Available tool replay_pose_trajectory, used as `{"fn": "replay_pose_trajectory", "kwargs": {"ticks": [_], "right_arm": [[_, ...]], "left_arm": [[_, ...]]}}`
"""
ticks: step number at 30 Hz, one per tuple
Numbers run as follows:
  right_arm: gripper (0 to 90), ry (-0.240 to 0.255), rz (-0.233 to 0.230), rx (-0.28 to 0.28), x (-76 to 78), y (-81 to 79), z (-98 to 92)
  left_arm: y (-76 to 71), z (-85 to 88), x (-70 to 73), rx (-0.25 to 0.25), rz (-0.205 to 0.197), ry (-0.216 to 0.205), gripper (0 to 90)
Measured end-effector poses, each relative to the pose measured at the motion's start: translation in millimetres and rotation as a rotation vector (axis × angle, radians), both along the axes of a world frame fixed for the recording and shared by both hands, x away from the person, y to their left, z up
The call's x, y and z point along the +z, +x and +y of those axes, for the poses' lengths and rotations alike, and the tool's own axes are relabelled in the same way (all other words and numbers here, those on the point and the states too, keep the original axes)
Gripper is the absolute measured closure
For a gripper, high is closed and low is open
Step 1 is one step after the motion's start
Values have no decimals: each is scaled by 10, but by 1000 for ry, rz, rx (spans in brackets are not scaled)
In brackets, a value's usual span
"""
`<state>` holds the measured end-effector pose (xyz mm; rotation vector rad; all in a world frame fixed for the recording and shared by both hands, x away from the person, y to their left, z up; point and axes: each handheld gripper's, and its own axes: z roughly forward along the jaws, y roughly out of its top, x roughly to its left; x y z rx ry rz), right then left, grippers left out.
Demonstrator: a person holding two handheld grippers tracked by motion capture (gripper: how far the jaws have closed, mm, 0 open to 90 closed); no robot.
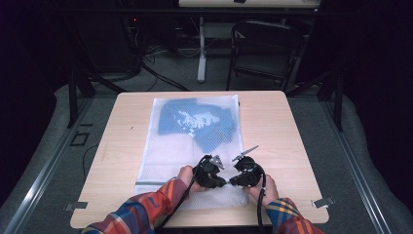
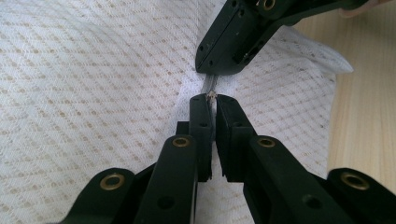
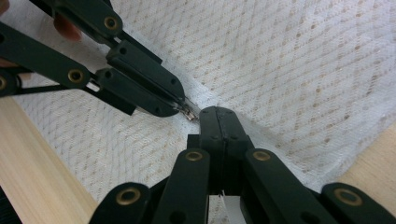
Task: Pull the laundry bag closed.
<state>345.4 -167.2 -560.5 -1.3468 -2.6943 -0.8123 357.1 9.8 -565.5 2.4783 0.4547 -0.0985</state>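
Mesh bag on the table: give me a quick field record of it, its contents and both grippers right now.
surface: wooden table
item: white mesh bag, lying flat
contents: blue fabric at the far end
left gripper: shut on a small metal piece, likely the zipper pull
right gripper: shut on the bag's near edge
gripper spacing: tips almost meeting at the near edge

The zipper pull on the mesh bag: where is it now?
In the left gripper view, the zipper pull sits pinched at the left gripper tips, facing the right gripper.
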Motion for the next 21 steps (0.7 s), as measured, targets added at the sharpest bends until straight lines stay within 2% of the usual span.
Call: {"fn": "replay_pose_trajectory", "kwargs": {"ticks": [1,7,8,10,11,13,15,21], "right_arm": [[900,-23,5,30,13,14,-15],[900,-22,8,29,22,5,2],[900,-41,1,41,23,11,-11],[900,-46,1,51,25,16,-17],[900,-44,1,54,24,18,-21],[900,-31,3,50,19,16,-23],[900,1,0,24,4,6,-12],[900,-3,-2,29,5,7,-15]], "left_arm": [[-6,-8,-2,-1,-6,-1,847],[-35,-19,-8,0,-24,-6,855],[-54,-27,-2,4,-36,3,856],[-92,-31,-1,-3,-71,9,860],[-93,-29,0,-4,-73,10,861],[-78,-15,-2,-3,-61,3,862],[-75,-8,6,-6,-58,10,862],[-60,31,22,-3,-49,26,864]]}}
